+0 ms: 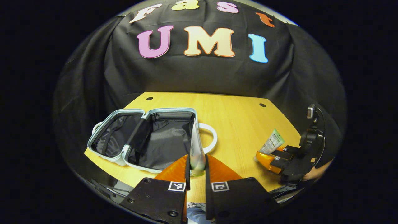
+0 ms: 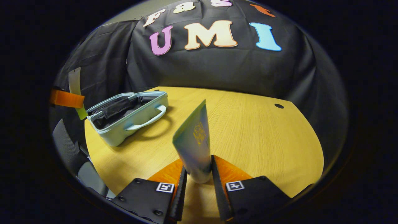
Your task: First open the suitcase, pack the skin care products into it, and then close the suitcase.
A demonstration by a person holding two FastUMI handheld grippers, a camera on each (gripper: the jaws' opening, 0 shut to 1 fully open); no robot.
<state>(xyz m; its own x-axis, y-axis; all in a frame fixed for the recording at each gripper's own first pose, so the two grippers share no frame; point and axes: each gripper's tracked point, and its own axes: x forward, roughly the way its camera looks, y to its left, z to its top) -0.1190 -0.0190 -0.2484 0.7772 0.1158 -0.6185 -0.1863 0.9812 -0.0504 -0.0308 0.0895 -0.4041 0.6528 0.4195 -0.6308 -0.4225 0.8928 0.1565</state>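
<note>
The table [image 1: 236, 124], a light wood top, carries the suitcase [image 1: 146, 140], which is laid open flat on it with both dark-lined halves exposed and nothing seen packed inside. In the right gripper view the suitcase [image 2: 130, 118] sits well apart to the left. The opening step is judged done; the packing step is in hand.

The left gripper [image 1: 196, 174] is seen with its jaws clamped on a pale tube [image 1: 196, 146], held upright just in front of the open case. The right gripper [image 2: 197, 177] has its jaws clamped on a second tube [image 2: 194, 143], carried above the bare table.

The next move is judged to call for each tube to be brought over a lined half, lowered and released.

A gold emblem is printed on the second tube, but no word can be read.
</note>
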